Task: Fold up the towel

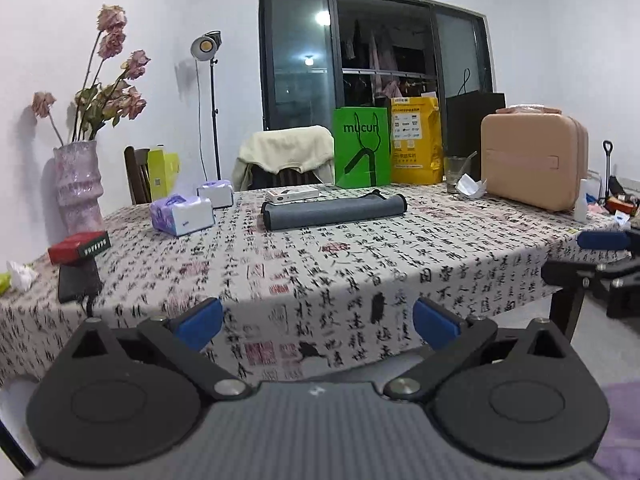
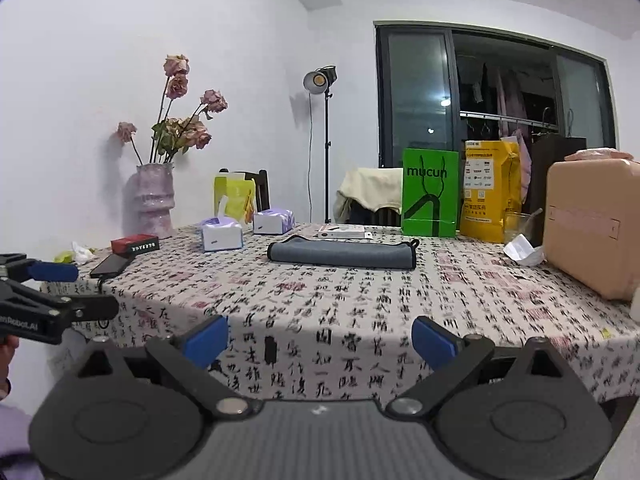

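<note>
A dark grey towel [image 1: 334, 211] lies folded flat in a long strip on the far middle of the table; it also shows in the right wrist view [image 2: 342, 255]. My left gripper [image 1: 318, 322] is open and empty, held in front of the table's near edge, well short of the towel. My right gripper [image 2: 320, 340] is open and empty too, also off the near edge. Each gripper shows at the side of the other's view: the right gripper [image 1: 600, 256] and the left gripper [image 2: 56, 292].
The table [image 1: 360, 264] has a calligraphy-print cloth. On it: two tissue packs [image 1: 182, 214], a vase of dried flowers [image 1: 78, 184], a red box [image 1: 78, 246], a phone [image 1: 78, 284], a green bag [image 1: 362, 148], a yellow bag [image 1: 416, 140], a beige case [image 1: 534, 160], a glass [image 1: 456, 174].
</note>
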Available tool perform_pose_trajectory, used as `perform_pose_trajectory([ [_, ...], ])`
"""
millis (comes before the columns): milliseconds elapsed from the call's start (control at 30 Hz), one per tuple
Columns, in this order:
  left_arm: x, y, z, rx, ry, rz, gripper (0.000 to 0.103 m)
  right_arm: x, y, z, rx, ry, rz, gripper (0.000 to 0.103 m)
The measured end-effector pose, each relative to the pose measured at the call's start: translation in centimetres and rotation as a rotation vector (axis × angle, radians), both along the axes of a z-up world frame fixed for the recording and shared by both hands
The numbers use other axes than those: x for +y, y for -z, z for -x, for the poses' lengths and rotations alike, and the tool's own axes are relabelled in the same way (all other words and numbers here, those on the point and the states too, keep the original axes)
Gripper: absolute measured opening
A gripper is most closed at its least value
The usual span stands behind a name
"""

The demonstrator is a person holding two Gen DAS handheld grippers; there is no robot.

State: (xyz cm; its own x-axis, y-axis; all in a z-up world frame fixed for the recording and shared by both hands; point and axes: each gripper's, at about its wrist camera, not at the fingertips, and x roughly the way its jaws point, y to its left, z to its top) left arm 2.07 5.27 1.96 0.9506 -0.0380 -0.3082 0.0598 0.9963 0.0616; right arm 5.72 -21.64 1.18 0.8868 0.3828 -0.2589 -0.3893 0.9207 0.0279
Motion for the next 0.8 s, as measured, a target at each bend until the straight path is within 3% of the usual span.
perform_pose_trajectory([
  [100, -0.3, 0.8, 1.1, -0.005, 0.003, -0.003, 0.103, -0.2, 0.9, 1.5, 0.018, -0.003, 0.011, 0.099],
  [300, 0.0, 1.0, 2.0, 0.007, -0.009, 0.064, 0.103, -0.8, 2.0, 3.1, 0.078, 0.026, -0.019, 0.099],
  [800, -0.6, 1.2, 2.1, 0.016, 0.03, 0.033, 0.103, -0.8, 2.2, 3.1, 0.088, 0.025, -0.031, 0.1],
])
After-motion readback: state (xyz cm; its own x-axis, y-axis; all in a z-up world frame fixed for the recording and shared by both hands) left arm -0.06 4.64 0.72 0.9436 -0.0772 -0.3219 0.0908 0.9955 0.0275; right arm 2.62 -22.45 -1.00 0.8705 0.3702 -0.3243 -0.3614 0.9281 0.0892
